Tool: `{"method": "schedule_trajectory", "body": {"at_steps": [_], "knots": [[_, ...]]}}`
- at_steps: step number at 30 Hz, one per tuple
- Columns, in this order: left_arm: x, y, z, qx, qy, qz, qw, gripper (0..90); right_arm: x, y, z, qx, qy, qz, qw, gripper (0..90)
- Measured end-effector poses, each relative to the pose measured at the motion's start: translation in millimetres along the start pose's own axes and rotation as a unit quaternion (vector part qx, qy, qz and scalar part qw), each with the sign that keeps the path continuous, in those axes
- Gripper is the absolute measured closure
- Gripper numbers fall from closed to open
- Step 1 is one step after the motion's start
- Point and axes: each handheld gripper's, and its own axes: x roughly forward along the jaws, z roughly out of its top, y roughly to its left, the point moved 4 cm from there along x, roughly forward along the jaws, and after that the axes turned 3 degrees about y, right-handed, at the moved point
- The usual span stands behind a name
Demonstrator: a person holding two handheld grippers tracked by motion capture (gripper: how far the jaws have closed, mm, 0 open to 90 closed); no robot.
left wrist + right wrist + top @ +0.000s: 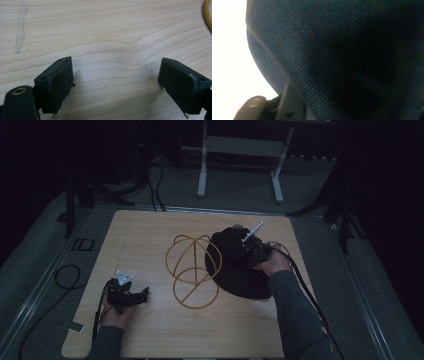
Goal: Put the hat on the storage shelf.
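While woven dark cloth (352, 55) drapes, curved wire hoops (192, 270) rest on woodgrain.

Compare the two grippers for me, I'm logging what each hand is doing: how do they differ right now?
The left gripper lies low on the bare table near the front left, while the right gripper is pressed into the black hat at the right. The left gripper's jaws stand wide apart with nothing between them; the right gripper's jaws are hidden against dark cloth, so their state is unclear. Both are black and hand-held, each trailing a cable.
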Motion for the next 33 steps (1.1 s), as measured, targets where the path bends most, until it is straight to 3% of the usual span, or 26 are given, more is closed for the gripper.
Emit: {"method": "schedule_trajectory", "body": {"at_steps": [7, 33], "knots": [[0.0, 0.0, 0.0, 0.0, 0.0, 0.0, 1.0, 13.4, -4.0, 2.1, -0.4, -0.012, 0.004, -0.005, 0.9999, 85.4], [0.0, 0.1, 0.0, 0.001, 0.0, 0.0, 1.0, 13.4, -40.7, 0.6, -7.0, -0.03, -0.04, -0.009, 0.9987, 88.1]]}}
